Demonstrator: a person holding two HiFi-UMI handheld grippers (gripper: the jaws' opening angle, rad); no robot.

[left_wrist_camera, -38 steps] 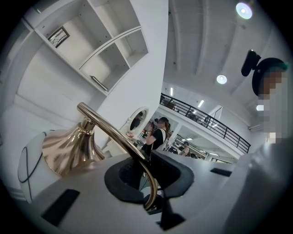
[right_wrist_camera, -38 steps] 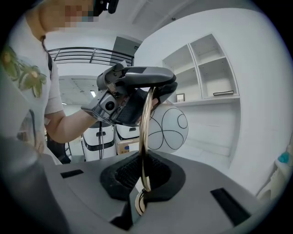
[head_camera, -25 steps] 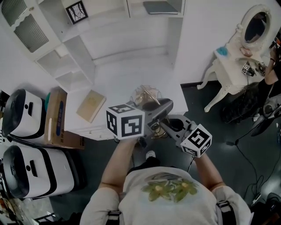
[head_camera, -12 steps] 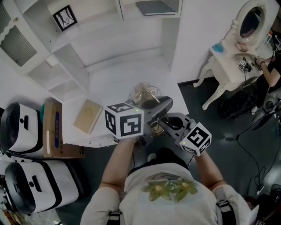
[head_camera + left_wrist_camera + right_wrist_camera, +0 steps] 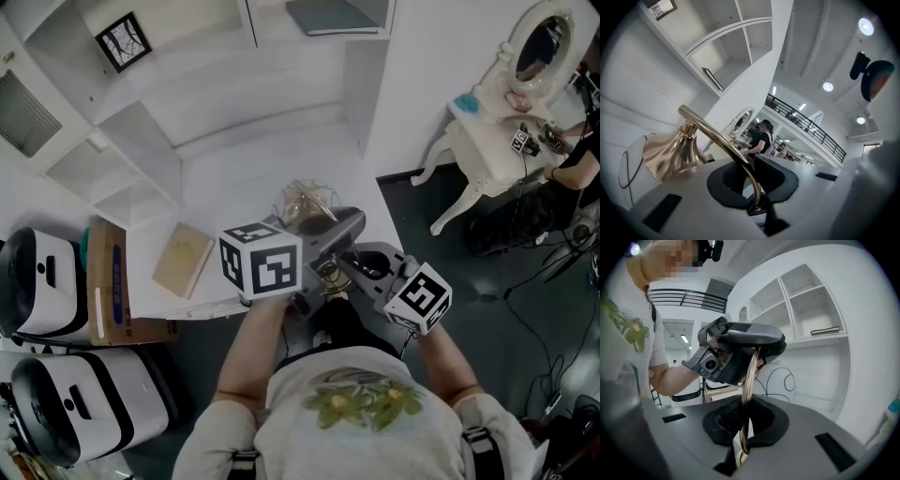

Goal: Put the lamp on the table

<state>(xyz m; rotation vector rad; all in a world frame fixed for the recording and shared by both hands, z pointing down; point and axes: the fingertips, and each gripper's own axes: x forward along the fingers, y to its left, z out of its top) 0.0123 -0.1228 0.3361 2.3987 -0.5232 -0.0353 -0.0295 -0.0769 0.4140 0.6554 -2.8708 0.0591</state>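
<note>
The lamp has a thin curved gold arm (image 5: 719, 138), a brass bell fitting (image 5: 670, 151) and a clear globe shade (image 5: 309, 202) with dark wire lines. I hold it over the near right corner of the white table (image 5: 244, 169). My left gripper (image 5: 349, 232) is shut on the gold arm; in its own view the arm runs between the jaws of the left gripper (image 5: 752, 183). Just below, my right gripper (image 5: 354, 267) is shut on the same arm (image 5: 749, 380), and the right gripper (image 5: 745, 425) looks at the left gripper's body (image 5: 736, 352). The lamp's base is hidden.
A tan book (image 5: 183, 260) lies on the table near its front edge. A cardboard box (image 5: 108, 281) and two white-and-black units (image 5: 42, 281) stand left of it. White shelves (image 5: 122, 141) rise behind, a dressing table with mirror (image 5: 506, 103) stands far right.
The table and book have slid down and left in the head view, so the lamp and both grippers sit a little farther over the table. Both grips are unchanged.
</note>
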